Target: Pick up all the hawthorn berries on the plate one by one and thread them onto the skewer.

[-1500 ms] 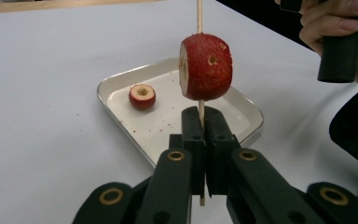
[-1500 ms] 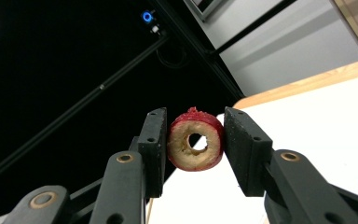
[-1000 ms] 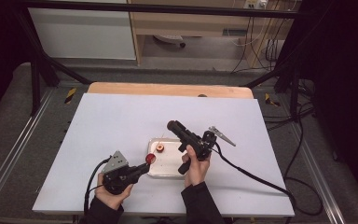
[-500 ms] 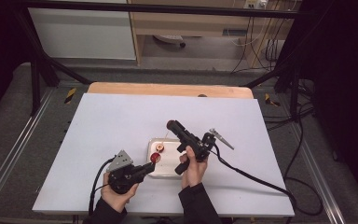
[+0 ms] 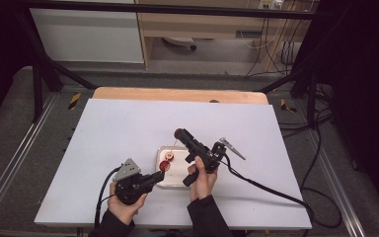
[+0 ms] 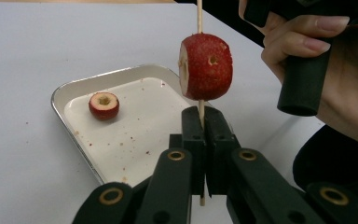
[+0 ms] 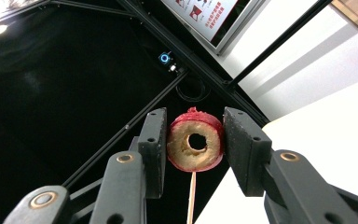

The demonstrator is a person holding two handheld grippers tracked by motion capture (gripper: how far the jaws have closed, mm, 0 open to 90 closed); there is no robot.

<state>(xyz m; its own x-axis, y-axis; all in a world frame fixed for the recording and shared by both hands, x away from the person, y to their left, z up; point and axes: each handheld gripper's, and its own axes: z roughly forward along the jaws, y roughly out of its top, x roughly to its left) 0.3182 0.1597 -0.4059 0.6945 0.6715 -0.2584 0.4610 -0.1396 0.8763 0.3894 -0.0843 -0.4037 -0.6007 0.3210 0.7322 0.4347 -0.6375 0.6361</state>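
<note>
My left gripper (image 6: 204, 116) is shut on the lower end of a thin wooden skewer (image 6: 199, 14) that stands upright. A red cored fruit piece (image 6: 206, 66) is threaded on it just above the jaws. From above, that left gripper (image 5: 158, 174) sits at the tray's near-left corner, with the threaded piece (image 5: 165, 165) beside it. My right gripper (image 7: 195, 127) points upward and is shut on a second cored red fruit piece (image 7: 186, 154), with the skewer tip (image 7: 191, 196) just under its hole. Higher over the tray is the right gripper (image 5: 180, 133).
A small metal tray (image 6: 74, 88) lies on the white table (image 5: 118, 128) and holds one loose red fruit piece (image 6: 104, 105). The person's right hand (image 6: 317, 60) and the gripper's black handle hang close beside the skewer. A cable trails to the right across the table.
</note>
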